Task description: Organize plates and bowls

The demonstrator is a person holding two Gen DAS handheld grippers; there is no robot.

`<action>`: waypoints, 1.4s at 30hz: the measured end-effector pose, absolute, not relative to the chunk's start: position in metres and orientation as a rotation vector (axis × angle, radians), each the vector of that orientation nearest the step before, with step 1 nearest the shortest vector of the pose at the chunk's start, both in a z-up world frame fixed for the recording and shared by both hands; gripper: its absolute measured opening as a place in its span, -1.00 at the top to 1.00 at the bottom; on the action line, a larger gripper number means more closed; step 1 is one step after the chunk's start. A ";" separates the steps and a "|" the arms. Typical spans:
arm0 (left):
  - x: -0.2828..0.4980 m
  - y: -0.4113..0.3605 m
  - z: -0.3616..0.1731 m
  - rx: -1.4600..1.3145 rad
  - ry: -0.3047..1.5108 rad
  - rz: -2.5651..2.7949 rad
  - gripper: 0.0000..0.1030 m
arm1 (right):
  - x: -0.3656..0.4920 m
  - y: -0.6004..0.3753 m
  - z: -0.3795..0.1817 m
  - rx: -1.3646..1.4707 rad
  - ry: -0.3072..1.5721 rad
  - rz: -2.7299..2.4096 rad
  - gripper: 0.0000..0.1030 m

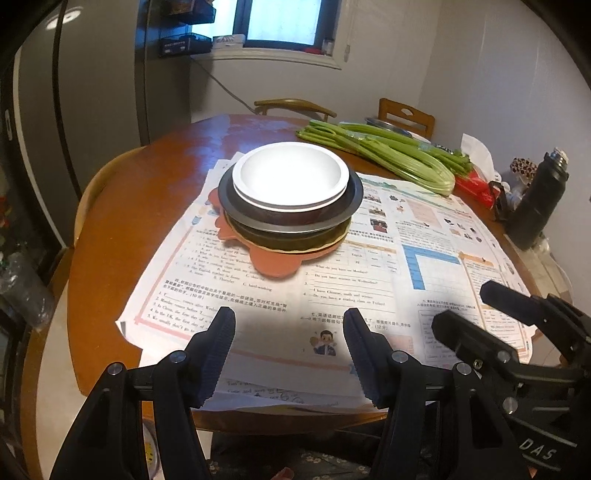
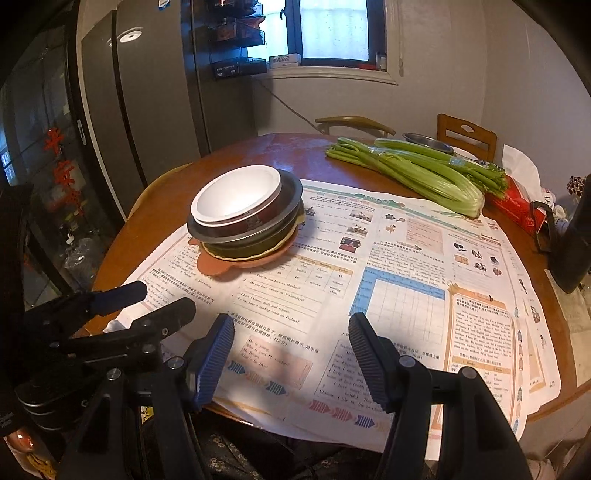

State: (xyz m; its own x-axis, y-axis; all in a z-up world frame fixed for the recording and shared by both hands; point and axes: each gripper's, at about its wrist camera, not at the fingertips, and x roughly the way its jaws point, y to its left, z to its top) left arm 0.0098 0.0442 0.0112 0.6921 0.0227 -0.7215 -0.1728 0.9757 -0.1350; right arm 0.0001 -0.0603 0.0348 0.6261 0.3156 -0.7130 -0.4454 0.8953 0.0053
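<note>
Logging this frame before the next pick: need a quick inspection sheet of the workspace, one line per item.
Surface: round wooden table, mostly covered by printed worksheets.
Job's things: one stack on the worksheets; white bowl on top, dark bowls and a grey-rimmed plate below, orange plate at the bottom.
Clutter: celery, red tissue pack, black flask, metal dish behind the celery.
Grippers: left gripper and right gripper both open, empty, near the table's front edge, clear of the stack.
Cables: one cord running down the wall from the window.
Surroundings: fridge, window, two chairs.
</note>
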 end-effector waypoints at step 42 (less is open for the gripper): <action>-0.012 0.057 0.017 -0.172 0.768 0.156 -0.22 | -0.023 -0.052 0.035 -0.207 0.786 0.434 -0.25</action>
